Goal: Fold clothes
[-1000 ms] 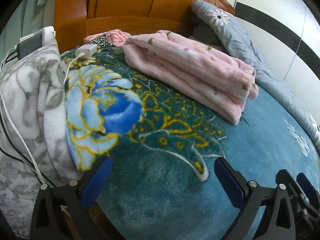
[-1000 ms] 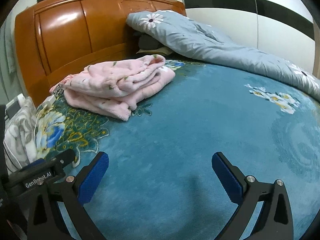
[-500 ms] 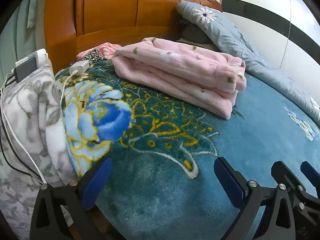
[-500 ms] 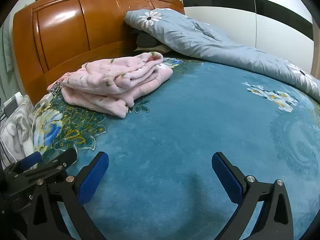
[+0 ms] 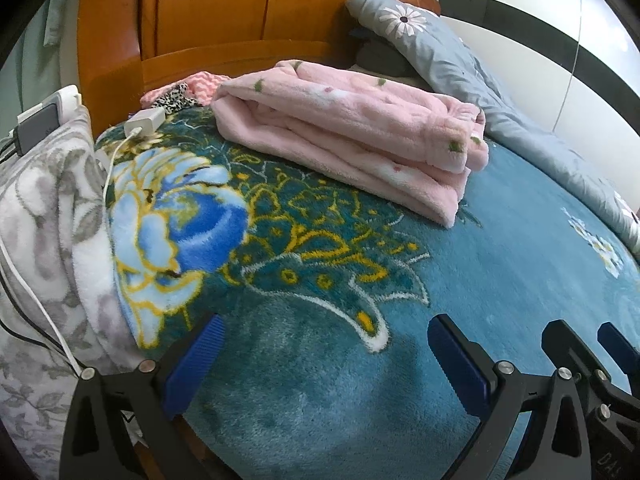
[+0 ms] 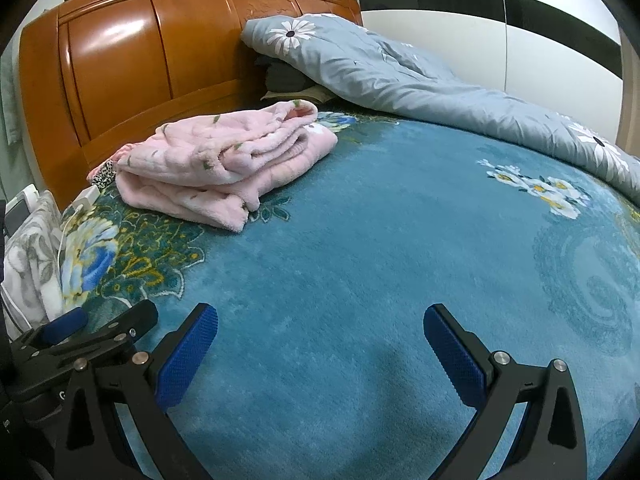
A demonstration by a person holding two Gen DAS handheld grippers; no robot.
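From the left wrist, the left tongs (image 5: 320,356) hang wide open over the teal blanket (image 5: 328,380) on the bed, holding nothing. The folded pink garment (image 5: 352,136) lies far ahead, near the wooden headboard (image 5: 208,20). A white charger (image 5: 145,121) sits just left of it, its cable running down over a grey floral pillow (image 5: 40,208). A grey quilt (image 5: 460,68) lies at far right.

From the right wrist, the right tongs (image 6: 320,352) are also spread wide and empty above the blanket (image 6: 360,260). The pink garment (image 6: 224,160) rests far left, with the quilt (image 6: 420,88) behind it. The left tongs (image 6: 80,332) show at the near left edge.
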